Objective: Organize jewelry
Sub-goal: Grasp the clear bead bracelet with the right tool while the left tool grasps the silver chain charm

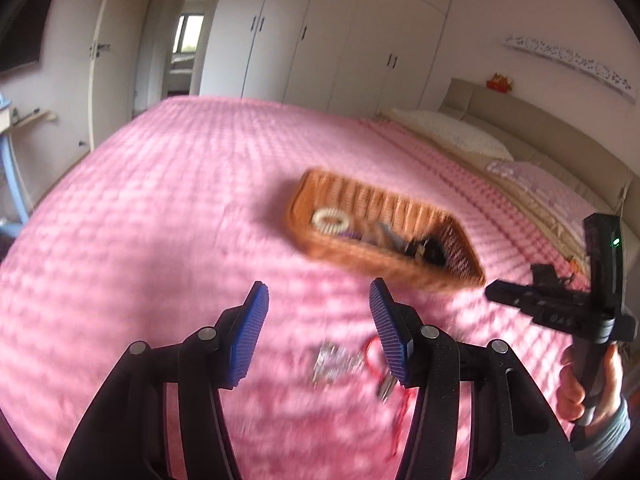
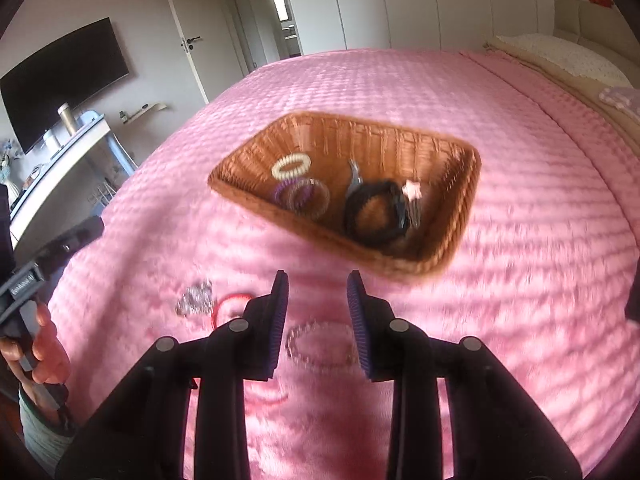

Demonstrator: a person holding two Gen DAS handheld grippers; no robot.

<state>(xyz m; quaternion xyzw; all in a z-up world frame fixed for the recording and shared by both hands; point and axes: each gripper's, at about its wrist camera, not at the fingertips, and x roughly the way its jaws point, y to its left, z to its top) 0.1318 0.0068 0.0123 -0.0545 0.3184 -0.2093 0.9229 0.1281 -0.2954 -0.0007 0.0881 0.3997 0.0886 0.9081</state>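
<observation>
A brown wicker basket sits on the pink bedspread. It holds a cream coil ring, purple bracelets, a black band and a pink star clip. My right gripper is open and empty, hovering in front of the basket. A clear beaded bracelet lies on the bed beneath it. My left gripper is open too, with nothing between its blue pads. Below it lie a silver piece and a red cord. The basket is ahead to its right.
The pink bedspread spreads wide around the basket. Pillows and the headboard are at the right. Wardrobes line the far wall. A desk and dark screen stand left of the bed. A hand holds each gripper's handle.
</observation>
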